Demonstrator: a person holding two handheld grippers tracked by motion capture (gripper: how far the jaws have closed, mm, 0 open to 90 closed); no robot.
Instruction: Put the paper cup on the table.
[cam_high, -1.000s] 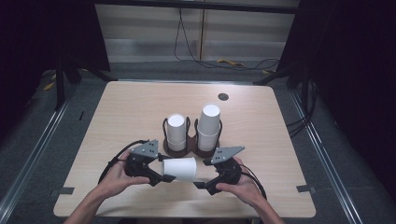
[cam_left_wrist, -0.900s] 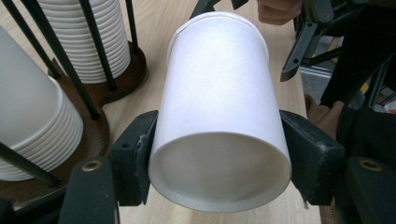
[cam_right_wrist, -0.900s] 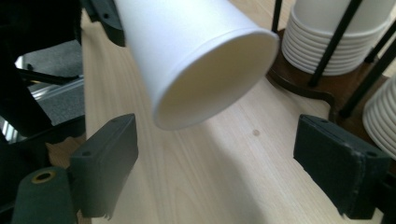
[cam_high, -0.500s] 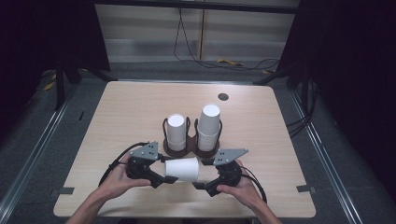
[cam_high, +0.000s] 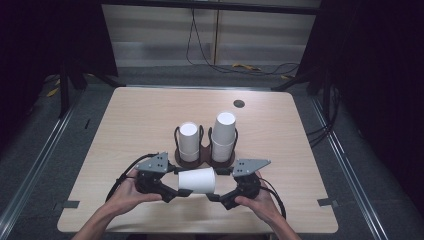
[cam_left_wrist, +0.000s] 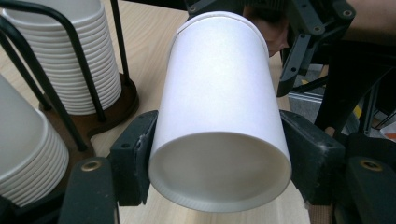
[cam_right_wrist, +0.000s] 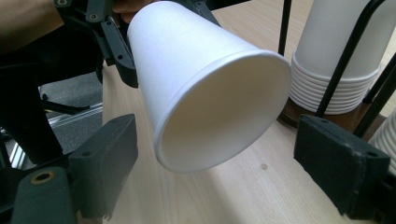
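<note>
One cup held sideways in front of the rack

The cup (cam_high: 197, 180) lies on its side just in front of the rack (cam_high: 205, 159), off the surface (cam_high: 300, 130). The left gripper (cam_high: 172, 192) pinches it near the base, likely to steady it; the right gripper (cam_high: 216, 196), jaws spread, flanks its rim without touching. Two cup stacks (cam_high: 189, 142) stand in the rack.

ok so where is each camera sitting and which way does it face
High view: above the person's side, looking forward and down on the table; both hands and tools show.
Left gripper view: rides the left tool, looking along its jaws clamped on the paper cup.
Right gripper view: rides the right tool, jaws open around the cup's far end.
All share the cup and cup rack.
</note>
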